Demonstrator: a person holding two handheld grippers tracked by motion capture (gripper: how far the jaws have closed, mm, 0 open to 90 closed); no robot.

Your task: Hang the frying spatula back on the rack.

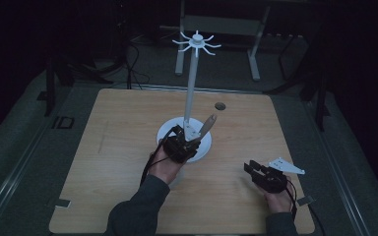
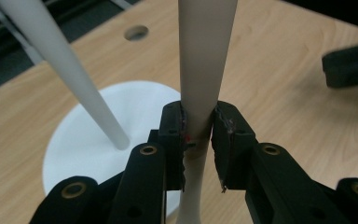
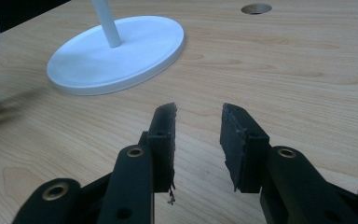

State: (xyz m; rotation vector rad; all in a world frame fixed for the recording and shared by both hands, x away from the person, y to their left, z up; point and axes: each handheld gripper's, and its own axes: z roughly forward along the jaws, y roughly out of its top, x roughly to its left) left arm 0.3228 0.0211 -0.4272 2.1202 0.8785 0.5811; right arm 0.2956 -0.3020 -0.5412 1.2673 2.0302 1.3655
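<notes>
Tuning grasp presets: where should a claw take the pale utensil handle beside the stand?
Likely at the narrow waist of the utensil handle, from the side, one jaw on each flank. The handle widens above and below there, so it should resist sliding. The left claw grips it exactly so, next to the stand pole.

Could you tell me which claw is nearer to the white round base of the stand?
Left. The left claw holds a pale handle right over the white base. The right claw sits open on the bare table, well off to the base's right.
</notes>
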